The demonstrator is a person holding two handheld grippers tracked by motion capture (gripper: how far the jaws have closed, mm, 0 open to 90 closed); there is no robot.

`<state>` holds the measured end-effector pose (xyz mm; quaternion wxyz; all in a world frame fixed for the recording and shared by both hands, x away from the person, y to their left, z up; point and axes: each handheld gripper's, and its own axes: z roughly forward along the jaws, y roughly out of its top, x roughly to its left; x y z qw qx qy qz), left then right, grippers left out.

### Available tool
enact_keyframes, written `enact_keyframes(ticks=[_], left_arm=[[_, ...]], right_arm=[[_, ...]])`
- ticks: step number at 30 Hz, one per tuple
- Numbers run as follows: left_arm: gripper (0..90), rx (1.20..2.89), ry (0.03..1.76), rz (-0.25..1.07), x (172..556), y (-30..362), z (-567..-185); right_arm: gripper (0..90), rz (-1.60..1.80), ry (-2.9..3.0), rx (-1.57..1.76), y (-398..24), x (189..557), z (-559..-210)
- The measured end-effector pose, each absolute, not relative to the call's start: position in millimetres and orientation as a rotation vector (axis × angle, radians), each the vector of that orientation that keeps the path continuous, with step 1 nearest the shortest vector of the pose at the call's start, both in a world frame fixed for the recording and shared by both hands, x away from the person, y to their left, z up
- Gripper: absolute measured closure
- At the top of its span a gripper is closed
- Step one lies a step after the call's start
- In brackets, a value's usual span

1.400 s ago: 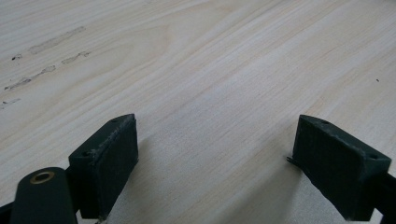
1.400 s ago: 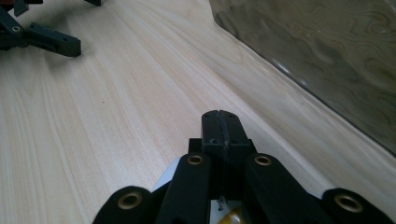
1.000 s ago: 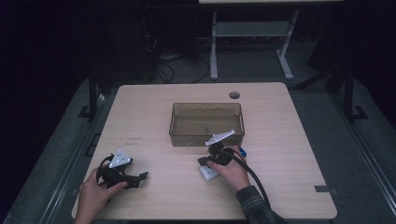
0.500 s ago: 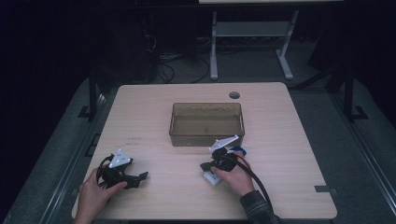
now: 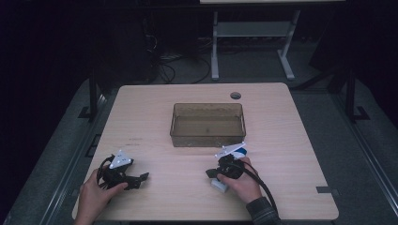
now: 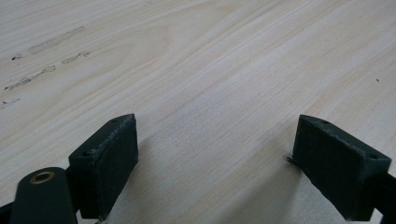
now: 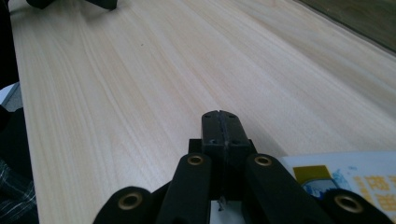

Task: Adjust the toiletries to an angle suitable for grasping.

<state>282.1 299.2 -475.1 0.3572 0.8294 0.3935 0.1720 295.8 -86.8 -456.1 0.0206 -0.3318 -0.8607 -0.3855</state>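
On the near left of the table, a hand holds my left gripper (image 5: pixel 139 180). In the left gripper view its jaws (image 6: pixel 215 158) stand wide open over bare wood with nothing between them. My right gripper (image 5: pixel 210 173) is held low at the near middle and points left along the table. Its two jaws (image 7: pixel 223 127) are pressed flat together with nothing visible between them. A white packet (image 7: pixel 348 179) with blue and yellow print lies beside and under that gripper, and its white corner (image 5: pixel 218 184) pokes out below the hand.
A brown see-through bin (image 5: pixel 207 137) stands in the middle of the wooden table (image 5: pixel 291 140), just beyond the right gripper. A round cable hole (image 5: pixel 235 95) sits near the far edge. The left gripper's black jaws (image 7: pixel 70 3) are visible far off in the right gripper view.
The right hand and its shut gripper have slid a little toward the near edge and to the right, and the white packet has shifted with them. The left hand has stayed put.
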Motion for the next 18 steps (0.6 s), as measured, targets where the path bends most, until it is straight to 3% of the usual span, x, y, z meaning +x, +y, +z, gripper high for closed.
enact_keyframes(ticks=[18], left_arm=[[13.1,2.141,1.016,0.444,282,299,-475]], right_arm=[[90.0,-1.187,-2.673,-1.062,-108,276,-456]])
